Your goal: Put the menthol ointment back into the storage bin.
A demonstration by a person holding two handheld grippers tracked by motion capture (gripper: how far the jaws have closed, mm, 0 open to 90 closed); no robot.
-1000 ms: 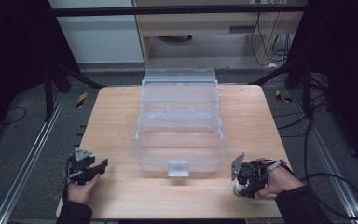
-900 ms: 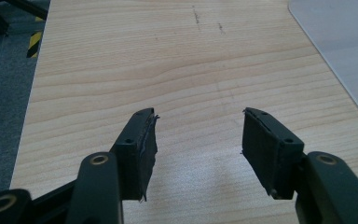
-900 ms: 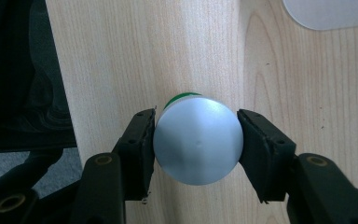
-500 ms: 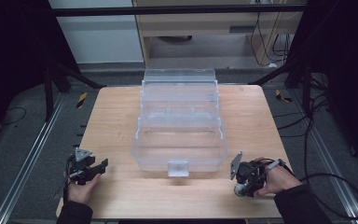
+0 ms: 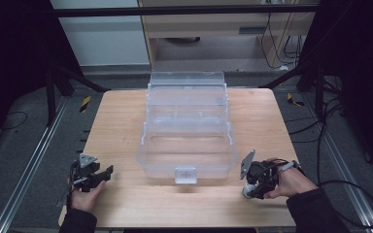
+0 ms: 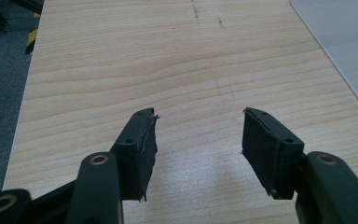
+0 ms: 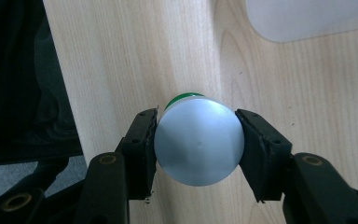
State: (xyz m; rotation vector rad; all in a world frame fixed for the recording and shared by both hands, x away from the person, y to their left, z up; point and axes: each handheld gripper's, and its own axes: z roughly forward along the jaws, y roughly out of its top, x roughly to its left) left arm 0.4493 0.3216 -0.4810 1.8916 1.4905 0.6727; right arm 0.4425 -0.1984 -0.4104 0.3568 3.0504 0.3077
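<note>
A small round container with a grey lid (image 7: 198, 142) and a green body stands on the wooden table near its front right corner. My right gripper (image 7: 198, 135) points down over it, and its jaws have just been closing, so both pads now press on the lid's sides. In the high view the right gripper (image 5: 249, 188) sits just right of the clear box (image 5: 187, 131), with the container (image 5: 246, 193) under it. My left gripper (image 5: 106, 172) rests at the front left of the table. Its jaws (image 6: 198, 135) stand apart over bare wood with nothing between them.
The clear plastic box with stepped tiers and a front latch (image 5: 185, 174) fills the middle of the table (image 5: 121, 121). Its corner (image 6: 349, 42) shows in the left gripper view. Black frame posts and cables stand around the table, and the floor drops off at the sides.
The right hand has shifted slightly by the box's front right corner. The left hand and the box have not moved.
</note>
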